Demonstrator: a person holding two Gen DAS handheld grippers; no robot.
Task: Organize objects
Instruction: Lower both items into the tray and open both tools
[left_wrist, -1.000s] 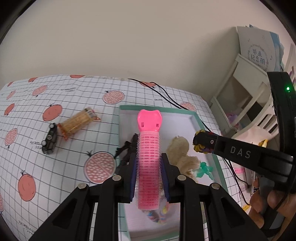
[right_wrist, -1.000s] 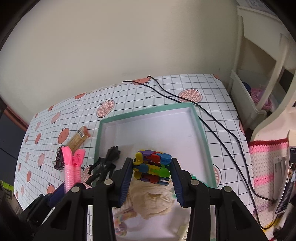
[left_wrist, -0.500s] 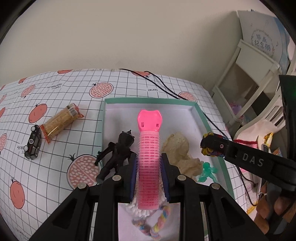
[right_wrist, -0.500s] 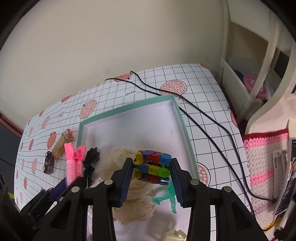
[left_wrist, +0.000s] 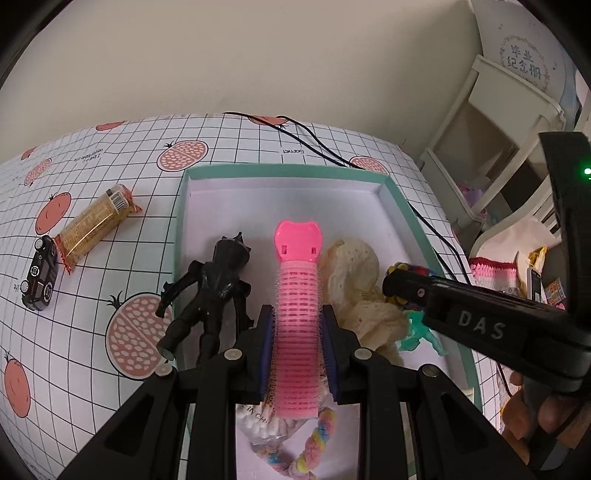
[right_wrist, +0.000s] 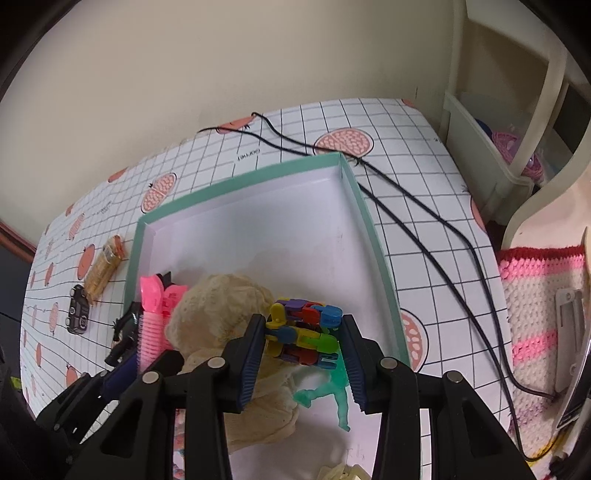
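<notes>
The left gripper is clamped on a pink hair roller, whose long axis runs along the fingers with its flat pink clip end pointing far, over the green-rimmed tray. The right gripper is closed on a multicoloured block toy, held above the tray's near right part.

Only the left wrist view shows the black figurine lying half over the tray's left rim, the pastel braided ring under the roller, and a hand at the far right edge. Only the right wrist view shows the whole translucent green figure lying on the tray floor beneath the block toy, with the cream lace cloth just left of it.

Left of the tray, on the tablecloth of black grid and orange fruit prints, lie a wrapped snack bar and a small black toy car. Black cables cross the cloth to the right of the tray. A cream wall stands behind, and white shelving to the right.
</notes>
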